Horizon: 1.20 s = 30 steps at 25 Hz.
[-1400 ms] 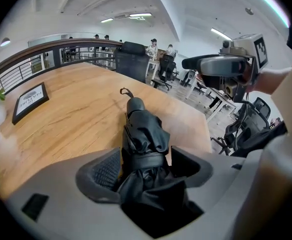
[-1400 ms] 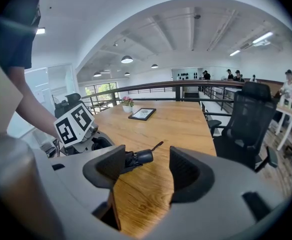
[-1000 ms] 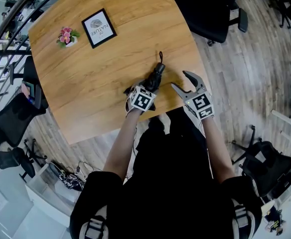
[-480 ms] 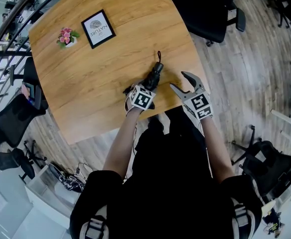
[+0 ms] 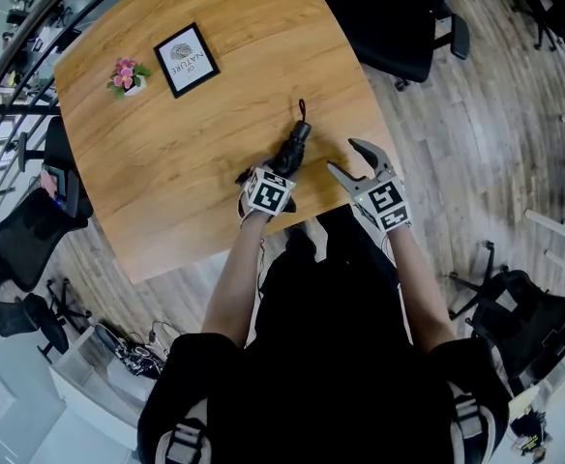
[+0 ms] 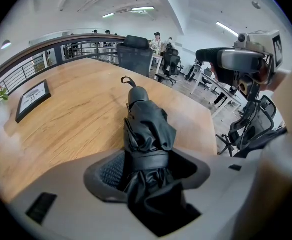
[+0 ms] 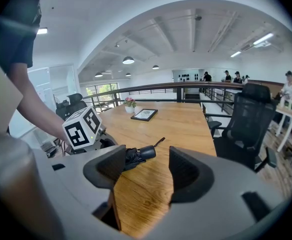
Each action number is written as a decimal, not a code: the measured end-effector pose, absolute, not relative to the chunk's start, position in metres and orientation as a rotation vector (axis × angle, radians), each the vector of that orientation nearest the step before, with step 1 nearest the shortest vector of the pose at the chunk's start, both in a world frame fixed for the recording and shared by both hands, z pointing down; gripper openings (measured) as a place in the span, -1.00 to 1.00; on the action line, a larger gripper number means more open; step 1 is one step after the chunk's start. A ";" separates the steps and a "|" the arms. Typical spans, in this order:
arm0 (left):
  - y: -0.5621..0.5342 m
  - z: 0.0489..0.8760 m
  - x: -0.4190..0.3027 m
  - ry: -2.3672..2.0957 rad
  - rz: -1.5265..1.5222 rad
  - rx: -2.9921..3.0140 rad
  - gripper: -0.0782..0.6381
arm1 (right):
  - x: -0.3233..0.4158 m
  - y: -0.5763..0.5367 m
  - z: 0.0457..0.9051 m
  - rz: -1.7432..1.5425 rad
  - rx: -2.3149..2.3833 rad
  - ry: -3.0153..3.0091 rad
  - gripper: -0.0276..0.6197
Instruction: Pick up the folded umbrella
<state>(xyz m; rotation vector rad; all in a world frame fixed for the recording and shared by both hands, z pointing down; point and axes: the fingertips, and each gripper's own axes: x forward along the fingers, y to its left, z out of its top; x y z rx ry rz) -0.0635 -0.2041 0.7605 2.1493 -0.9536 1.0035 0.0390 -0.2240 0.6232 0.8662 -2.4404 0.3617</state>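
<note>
The folded black umbrella (image 5: 292,149) lies on the wooden table (image 5: 166,162) near its front edge, its handle and wrist loop pointing away from me. My left gripper (image 5: 275,175) stands over its near end. In the left gripper view the umbrella (image 6: 146,129) runs between the jaws of that gripper (image 6: 148,166), which are closing; a dark gap still shows beside the right pad. My right gripper (image 5: 343,158) hovers open at the table's edge to the right of the umbrella. Nothing is between its fingers (image 7: 147,166), and the umbrella (image 7: 136,156) lies beyond them to the left.
A framed picture (image 5: 187,59) and a small pot of pink flowers (image 5: 128,73) sit at the table's far left. A black office chair (image 5: 399,17) stands behind the table, another (image 5: 21,230) to its left. The table edge runs just below both grippers.
Both hands and the umbrella keep their places on the table; only the head view has shifted slightly.
</note>
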 end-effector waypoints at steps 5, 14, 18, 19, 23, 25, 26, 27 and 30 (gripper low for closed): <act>-0.204 0.752 -0.067 -0.971 0.975 2.162 -0.01 | 0.041 -0.220 0.623 0.358 0.866 -2.423 -0.03; -0.200 0.727 -0.074 -1.028 0.880 2.183 -0.01 | 0.030 -0.215 0.612 0.336 0.876 -2.471 -0.04; -0.199 0.712 -0.079 -1.064 0.839 2.216 -0.01 | 0.031 -0.211 0.610 0.319 0.887 -2.476 -0.04; -0.199 0.707 -0.081 -1.075 0.823 2.226 -0.01 | 0.031 -0.210 0.610 0.320 0.889 -2.475 -0.04; -0.195 0.684 -0.086 -1.120 0.760 2.257 -0.01 | 0.031 -0.203 0.606 0.325 0.900 -2.481 -0.03; -0.193 0.673 -0.088 -1.135 0.732 2.269 -0.01 | 0.029 -0.199 0.602 0.321 0.907 -2.490 -0.03; -0.191 0.668 -0.088 -1.141 0.719 2.276 -0.01 | 0.028 -0.198 0.600 0.317 0.912 -2.495 -0.03; -0.190 0.664 -0.089 -1.145 0.707 2.284 -0.01 | 0.027 -0.196 0.599 0.312 0.917 -2.497 -0.04; -0.183 0.654 -0.091 -1.152 0.689 2.312 -0.01 | 0.025 -0.187 0.597 0.301 0.934 -2.495 -0.04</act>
